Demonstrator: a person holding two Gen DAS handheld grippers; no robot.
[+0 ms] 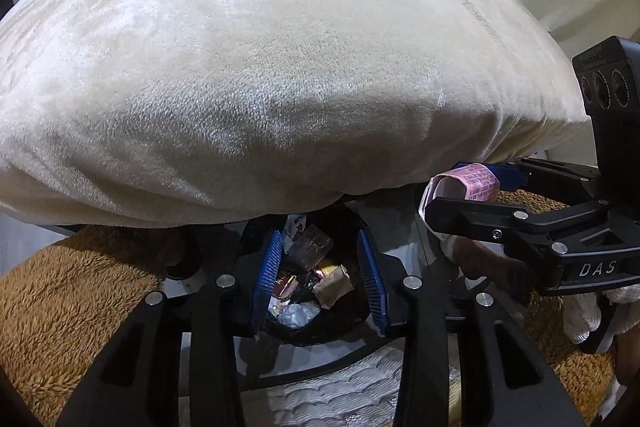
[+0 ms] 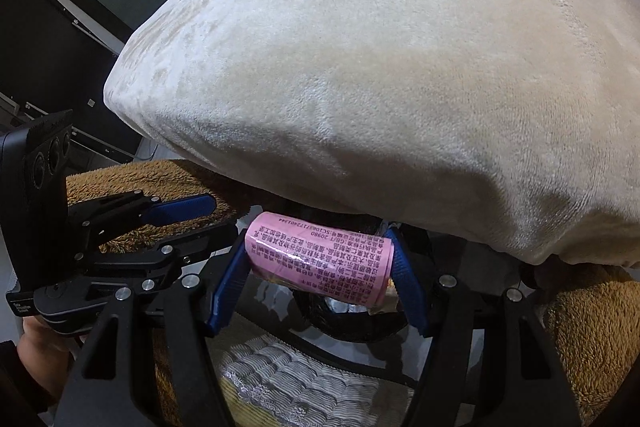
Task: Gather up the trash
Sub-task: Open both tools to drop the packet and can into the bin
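A pink printed packet (image 2: 320, 259) is clamped between the blue pads of my right gripper (image 2: 320, 267), which is shut on it. The packet hangs just over a black bin (image 2: 352, 335) that is partly tucked under a big cream cushion (image 2: 400, 67). In the left wrist view my left gripper (image 1: 319, 233) points down into the same bin (image 1: 320, 337). Its jaws are drawn close, and no item is pressed between the pads. Through the narrow gap I see a clear wrapper (image 1: 306, 247), a gold wrapper (image 1: 334, 283) and foil in the bin. The right gripper (image 1: 460, 187) with its packet (image 1: 468, 183) shows at the right.
The cream cushion (image 1: 280, 67) overhangs the bin from behind and fills most of both views. Brown fleece (image 1: 80, 307) lies on both sides of the bin. Quilted white fabric (image 1: 340, 387) is in front. A white-gloved hand (image 1: 580, 311) holds the right gripper.
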